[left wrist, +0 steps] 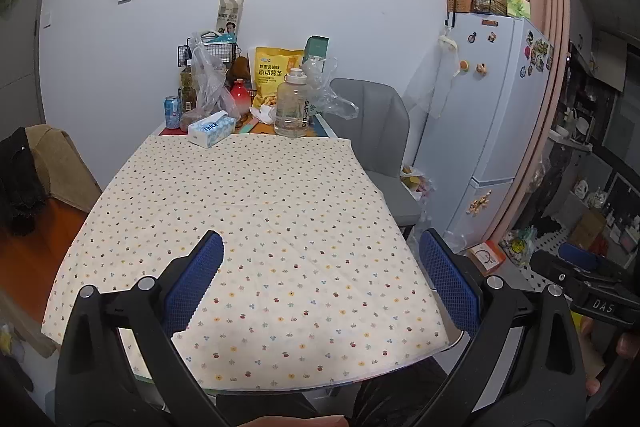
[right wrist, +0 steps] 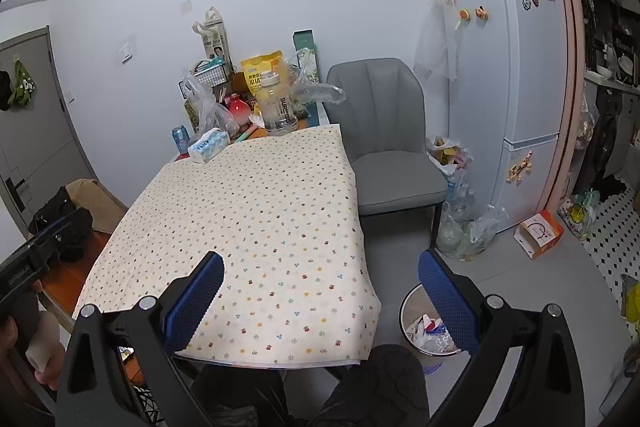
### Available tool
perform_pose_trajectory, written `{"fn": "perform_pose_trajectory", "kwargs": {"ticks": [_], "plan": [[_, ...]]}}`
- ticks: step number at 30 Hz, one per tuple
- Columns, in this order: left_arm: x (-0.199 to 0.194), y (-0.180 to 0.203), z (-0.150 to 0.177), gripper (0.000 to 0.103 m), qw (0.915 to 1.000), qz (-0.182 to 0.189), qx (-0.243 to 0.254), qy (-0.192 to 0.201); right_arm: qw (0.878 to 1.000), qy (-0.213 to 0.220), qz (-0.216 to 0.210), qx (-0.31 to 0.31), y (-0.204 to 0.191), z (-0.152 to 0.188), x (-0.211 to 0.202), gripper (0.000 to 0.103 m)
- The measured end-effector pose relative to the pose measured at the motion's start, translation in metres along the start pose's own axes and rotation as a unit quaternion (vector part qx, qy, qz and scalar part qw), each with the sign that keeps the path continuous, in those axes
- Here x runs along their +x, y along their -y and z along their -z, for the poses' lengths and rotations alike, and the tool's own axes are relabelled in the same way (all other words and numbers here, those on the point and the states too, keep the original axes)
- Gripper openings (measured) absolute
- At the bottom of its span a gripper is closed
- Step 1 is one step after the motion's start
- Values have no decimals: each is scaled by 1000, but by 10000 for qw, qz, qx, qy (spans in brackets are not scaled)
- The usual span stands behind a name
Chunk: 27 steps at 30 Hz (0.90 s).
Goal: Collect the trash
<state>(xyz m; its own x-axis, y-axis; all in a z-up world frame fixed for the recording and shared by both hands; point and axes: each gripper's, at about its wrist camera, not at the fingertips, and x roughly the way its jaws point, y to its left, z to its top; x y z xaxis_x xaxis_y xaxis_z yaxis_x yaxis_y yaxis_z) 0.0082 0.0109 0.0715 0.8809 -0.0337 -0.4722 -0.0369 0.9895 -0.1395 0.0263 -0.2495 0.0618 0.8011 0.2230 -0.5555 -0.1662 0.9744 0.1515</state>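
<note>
My left gripper (left wrist: 320, 243) is open and empty, hovering over the near part of a table with a dotted cloth (left wrist: 256, 211). My right gripper (right wrist: 320, 263) is also open and empty, above the table's near right corner. A round trash bin (right wrist: 405, 307) stands on the floor right of the table and holds crumpled wrappers. At the table's far end lie a crumpled white paper (left wrist: 265, 113), clear plastic bags (left wrist: 208, 83), a blue can (left wrist: 173, 111) and a yellow snack bag (left wrist: 276, 75).
A tissue pack (left wrist: 212, 128) and a large clear bottle (left wrist: 292, 107) stand at the cloth's far edge. A grey chair (right wrist: 384, 143) is right of the table, then a white fridge (right wrist: 516, 75). Bags (right wrist: 464, 227) and an orange box (right wrist: 538, 233) lie on the floor.
</note>
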Motion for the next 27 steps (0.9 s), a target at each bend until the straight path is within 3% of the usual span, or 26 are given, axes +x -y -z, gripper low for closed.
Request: {"fn": "perform_pose_trajectory", "kwargs": {"ticks": [27], "plan": [[1, 6, 2, 97, 9999, -63, 81, -53, 10000, -24, -53, -9, 7, 3, 3, 95]]}}
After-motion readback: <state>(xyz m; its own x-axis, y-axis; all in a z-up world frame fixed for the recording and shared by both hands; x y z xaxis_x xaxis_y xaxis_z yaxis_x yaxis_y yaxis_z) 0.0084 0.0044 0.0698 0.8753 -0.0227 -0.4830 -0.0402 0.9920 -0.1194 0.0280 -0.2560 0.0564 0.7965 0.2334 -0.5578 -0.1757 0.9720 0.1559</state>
